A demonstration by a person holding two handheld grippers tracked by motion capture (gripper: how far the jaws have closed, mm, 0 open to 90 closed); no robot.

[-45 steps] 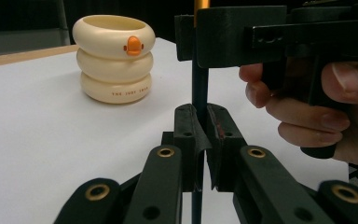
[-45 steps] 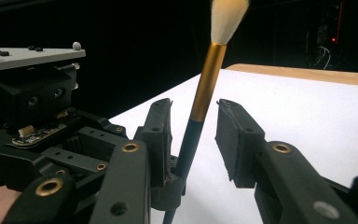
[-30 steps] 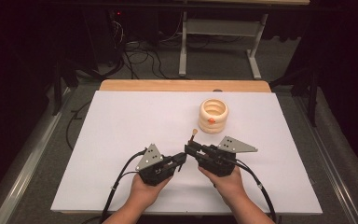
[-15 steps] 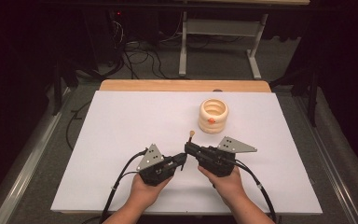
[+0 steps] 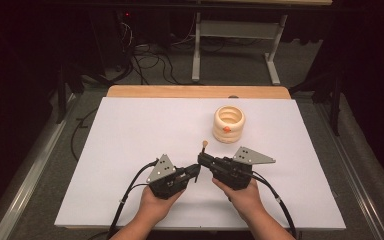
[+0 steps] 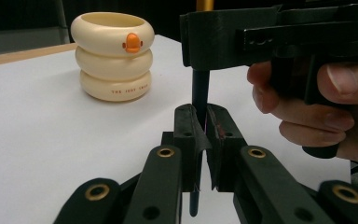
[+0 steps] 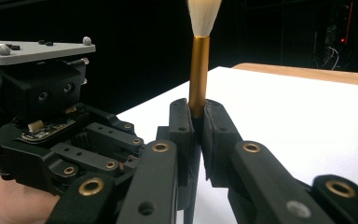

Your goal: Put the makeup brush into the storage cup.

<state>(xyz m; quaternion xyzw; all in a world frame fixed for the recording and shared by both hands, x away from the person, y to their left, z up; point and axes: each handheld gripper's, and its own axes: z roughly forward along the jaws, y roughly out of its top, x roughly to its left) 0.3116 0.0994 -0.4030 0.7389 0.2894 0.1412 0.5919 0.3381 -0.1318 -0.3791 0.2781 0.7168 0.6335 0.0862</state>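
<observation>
A: Where does the brush (image 7: 199, 56) stand?

B: Upright between the two grippers near the front of the white table (image 5: 130, 130). The right gripper (image 7: 195, 119) pinches it at the base of the gold ferrule, pale bristles pointing up; its jaws have just been closing onto it.

A: And the left gripper (image 6: 203, 122)?

B: Its jaws are pressed onto the dark handle lower down, just under the right one.

A: Anything else?

B: A cream ringed cup (image 5: 228, 123) with an orange mark stands farther back, apart from both hands.
</observation>
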